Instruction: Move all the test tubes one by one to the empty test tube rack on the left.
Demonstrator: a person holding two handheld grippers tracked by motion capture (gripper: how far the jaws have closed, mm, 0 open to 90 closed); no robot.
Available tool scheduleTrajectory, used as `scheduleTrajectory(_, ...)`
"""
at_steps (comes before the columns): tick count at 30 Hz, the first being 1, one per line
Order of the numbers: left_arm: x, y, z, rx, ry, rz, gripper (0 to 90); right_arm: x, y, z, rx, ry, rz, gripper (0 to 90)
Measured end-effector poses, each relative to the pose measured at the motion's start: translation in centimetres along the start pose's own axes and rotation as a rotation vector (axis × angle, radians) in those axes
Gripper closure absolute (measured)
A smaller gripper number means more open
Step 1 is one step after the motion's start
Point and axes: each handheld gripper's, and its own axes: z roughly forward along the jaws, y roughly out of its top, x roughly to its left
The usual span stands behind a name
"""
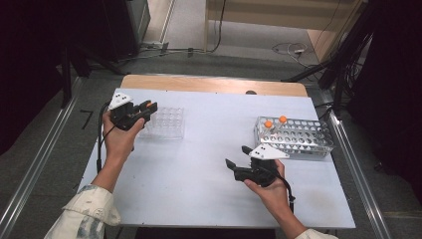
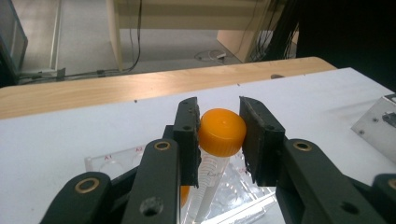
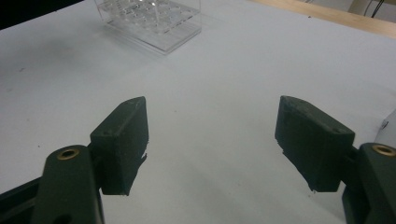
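My left gripper [image 1: 148, 107] is shut on a clear tube with an orange cap [image 2: 222, 131], the pads pressing the cap's sides. The tube [image 2: 208, 184] hangs upright over the left end of a clear plastic rack [image 1: 166, 123], its lower end hidden by the jaws. In the left gripper view the rack's labelled edge [image 2: 116, 156] lies just below the jaws. My right gripper [image 1: 237, 156] hovers over bare table at the right front, open with nothing between its jaws [image 3: 212, 121]. The clear rack [image 3: 149, 16] lies far ahead of it.
A metal tube rack [image 1: 298, 137] stands at the right of the white table [image 1: 209, 149], with two orange-capped tubes [image 1: 275, 121] in its left end. A wooden strip [image 1: 214, 84] borders the table's far edge. Cables lie on the floor beyond.
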Motion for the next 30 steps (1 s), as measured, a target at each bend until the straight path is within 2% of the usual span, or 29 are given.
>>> scheduleTrajectory(8, -0.1, -0.2, 0.2, 0.014, 0.005, 0.009, 68.2, 0.2, -0.1, 0.1, 0.005, 0.001, -0.004, 24.4)
scheduleTrajectory(11, -0.1, -0.2, 0.2, 0.017, 0.002, 0.004, 59.5, 0.1, -0.1, 0.1, 0.005, 0.002, -0.003, 24.4)
scheduleTrajectory(17, -0.3, -0.1, 0.0, 0.012, -0.010, -0.007, 51.7, 0.1, -0.1, 0.1, 0.004, -0.003, -0.001, 24.4)
scheduleTrajectory(24, -0.9, 0.1, -0.2, 0.006, -0.011, -0.007, 37.5, -0.2, 0.0, -0.3, -0.006, -0.010, 0.003, 24.4)
scheduleTrajectory(26, -1.2, 0.1, -0.4, 0.008, -0.021, -0.004, 34.4, -0.3, 0.1, -0.4, -0.012, -0.014, 0.000, 24.4)
scheduleTrajectory(30, -1.8, 0.3, -0.9, -0.002, -0.035, -0.001, 33.9, -0.6, 0.1, -0.8, -0.020, -0.028, 0.005, 24.4)
